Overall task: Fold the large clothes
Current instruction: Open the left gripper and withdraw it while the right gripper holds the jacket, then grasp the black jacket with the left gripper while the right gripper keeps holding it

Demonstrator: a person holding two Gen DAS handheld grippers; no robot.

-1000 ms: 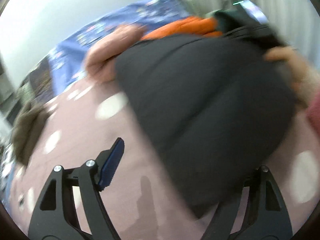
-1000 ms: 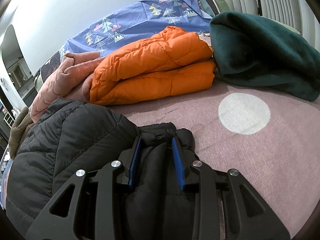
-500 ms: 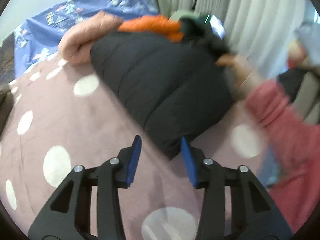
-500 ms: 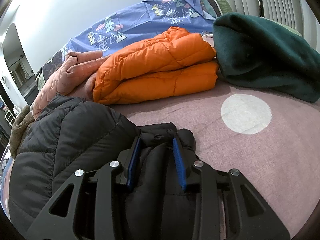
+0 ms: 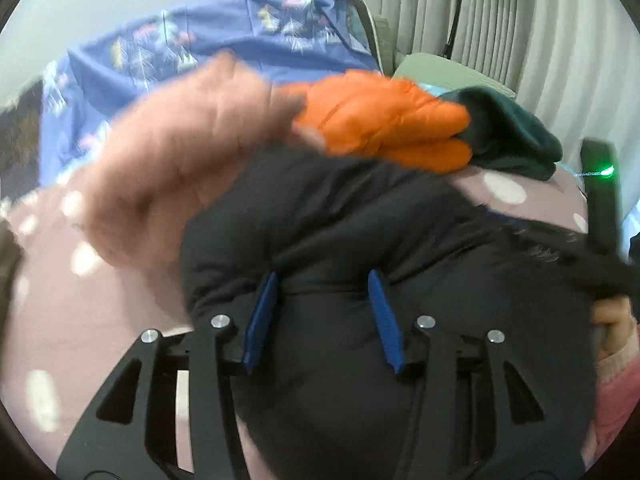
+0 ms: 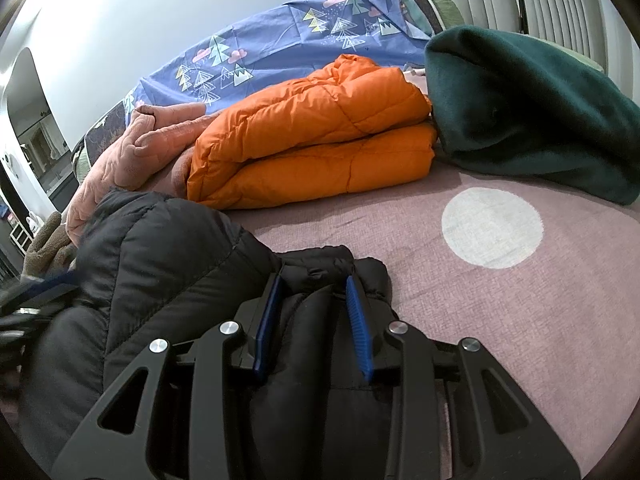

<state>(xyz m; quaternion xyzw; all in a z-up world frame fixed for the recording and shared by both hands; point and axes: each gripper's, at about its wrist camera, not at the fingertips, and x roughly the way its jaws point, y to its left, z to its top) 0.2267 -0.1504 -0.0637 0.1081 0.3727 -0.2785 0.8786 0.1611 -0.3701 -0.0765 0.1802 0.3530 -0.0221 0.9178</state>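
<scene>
A black puffer jacket (image 5: 360, 224) lies bunched on a mauve bedspread with white dots (image 6: 520, 292). My left gripper (image 5: 324, 280) is over the jacket's near edge, its blue pads (image 5: 260, 316) on either side of a fold of the fabric. My right gripper (image 6: 314, 284) is shut on another fold of the same black jacket (image 6: 168, 256), its blue pads (image 6: 356, 320) pressed into the cloth. The left wrist view is motion-blurred.
Behind the jacket lie a folded orange puffer jacket (image 6: 312, 136), a pink quilted garment (image 6: 132, 152) and a dark green fleece (image 6: 532, 108). A blue patterned sheet (image 6: 280, 52) covers the headboard. Curtains (image 5: 520, 32) hang at right. A person's hand (image 5: 612, 320) shows at right.
My left gripper has swung from the bedspread beside the jacket onto the jacket's edge, its pads now around a fold. My right gripper has kept its hold and barely moved.
</scene>
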